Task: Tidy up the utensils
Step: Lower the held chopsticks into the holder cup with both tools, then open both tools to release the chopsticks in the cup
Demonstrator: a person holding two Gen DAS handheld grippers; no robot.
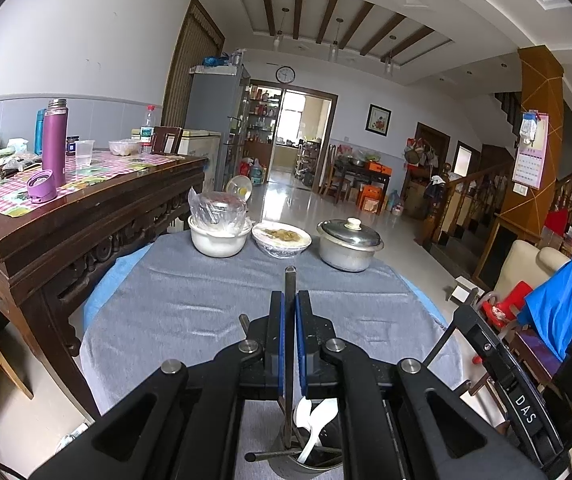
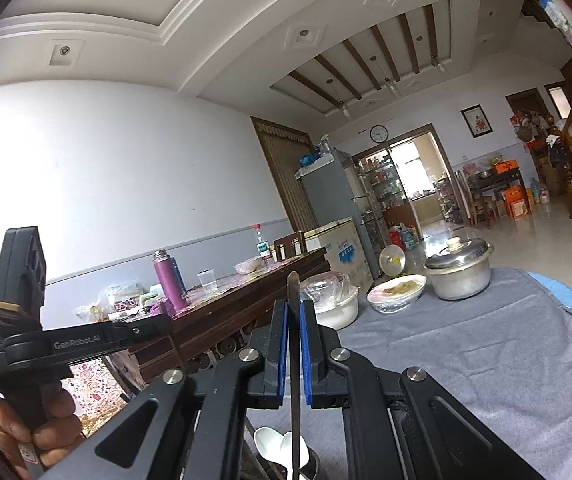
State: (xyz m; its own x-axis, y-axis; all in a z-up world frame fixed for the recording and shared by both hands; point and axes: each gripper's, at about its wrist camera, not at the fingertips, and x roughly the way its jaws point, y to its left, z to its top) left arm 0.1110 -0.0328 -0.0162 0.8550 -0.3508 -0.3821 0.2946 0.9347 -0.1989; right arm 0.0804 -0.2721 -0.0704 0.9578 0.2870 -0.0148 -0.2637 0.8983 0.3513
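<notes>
On a round table draped in grey cloth [image 1: 190,308], two slim utensils are held upright over a metal holder [image 1: 306,462] at six o'clock, where white plastic spoons [image 1: 314,420] already stand. The left gripper [image 1: 289,300] is seen closed on a thin dark rod-like utensil [image 1: 290,280], its tip pointing to twelve o'clock; beside it the right gripper [image 2: 295,312] is clamped on a flat, pointed metal utensil [image 2: 294,292], whose kind cannot be told. At the far edge, from eleven to one o'clock, a white bowl [image 1: 218,240], a covered dish [image 1: 282,240] and a lidded pot [image 1: 348,246] are lined up. Both held pieces are judged light, stiff and smooth, liable to slip or swivel if pinched near an end; a hold around mid-shaft, as shown, is thought steadiest for lowering into the holder.
</notes>
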